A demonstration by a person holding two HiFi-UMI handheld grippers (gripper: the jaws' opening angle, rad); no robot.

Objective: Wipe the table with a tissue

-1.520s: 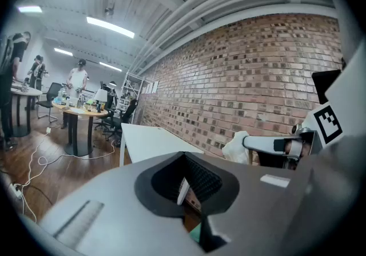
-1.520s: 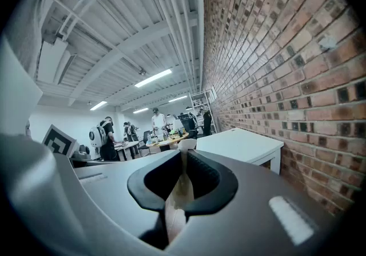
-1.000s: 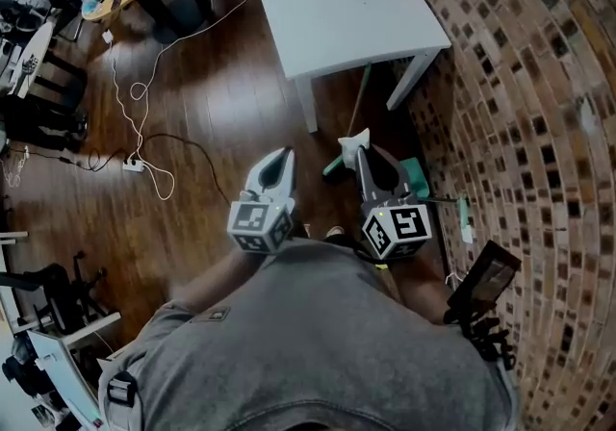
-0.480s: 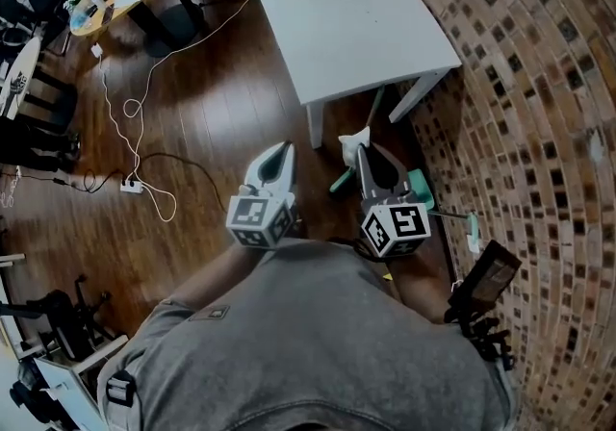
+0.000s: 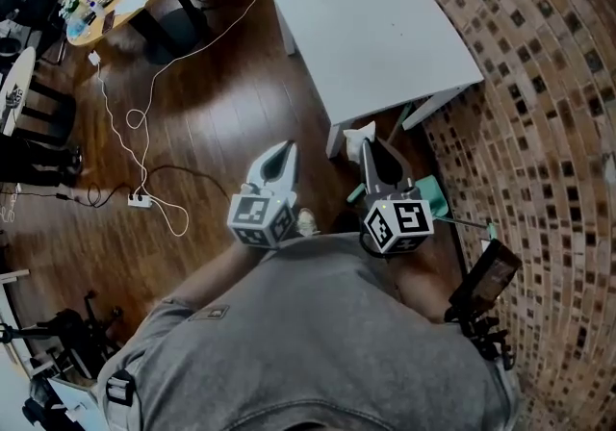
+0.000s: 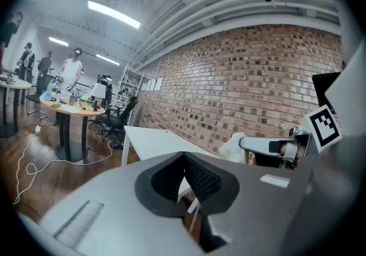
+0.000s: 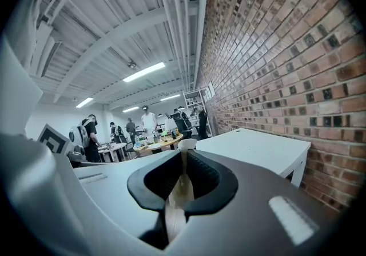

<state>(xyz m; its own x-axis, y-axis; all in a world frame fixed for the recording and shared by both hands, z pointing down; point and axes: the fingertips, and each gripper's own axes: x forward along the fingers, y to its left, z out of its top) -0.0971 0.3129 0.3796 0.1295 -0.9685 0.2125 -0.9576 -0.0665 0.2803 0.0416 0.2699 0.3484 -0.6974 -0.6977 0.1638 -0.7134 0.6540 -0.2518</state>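
While right tongs (image 5: 368, 147) pinch tissue (image 5: 358, 135), table (image 5: 385, 25) stands near.

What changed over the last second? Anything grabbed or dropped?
The person moved closer to the white rectangular table: in the head view, the crumpled white tissue in the right gripper now sits by its near corner. Nothing taken or released. Same: right gripper shut on the tissue, left gripper shut, empty.

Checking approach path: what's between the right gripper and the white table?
Head view: only the tissue clamped in the right gripper, reaching toward the white table near its front corner. Nothing else shows between them.
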